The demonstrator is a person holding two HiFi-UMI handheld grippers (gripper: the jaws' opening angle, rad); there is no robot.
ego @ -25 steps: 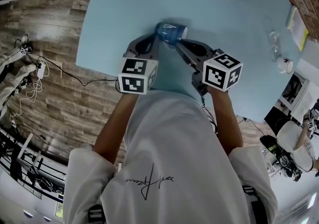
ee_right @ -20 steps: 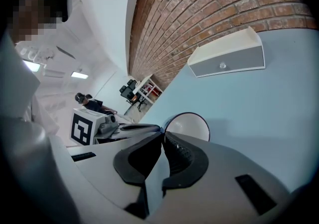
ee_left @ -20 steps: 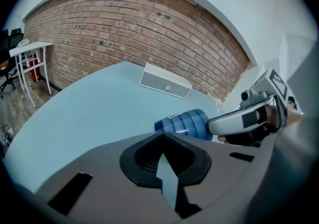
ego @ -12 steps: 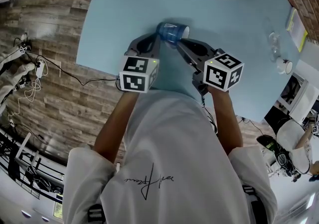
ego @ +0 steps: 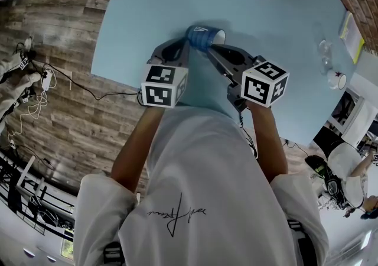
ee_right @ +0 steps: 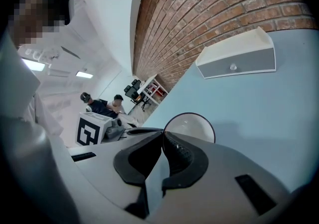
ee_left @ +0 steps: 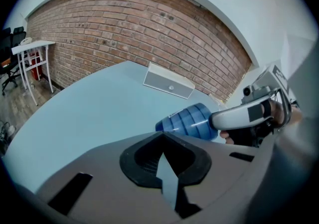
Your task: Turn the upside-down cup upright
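The cup (ego: 204,37) lies sideways, rim pinched in right tongs (ee_right: 163,138).

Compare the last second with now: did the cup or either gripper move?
Nothing clearly changed; the slight shift matches the table, so it looks like head movement. The cup still lies on its side, pinched by the right gripper; the left gripper stays shut and empty beside it.
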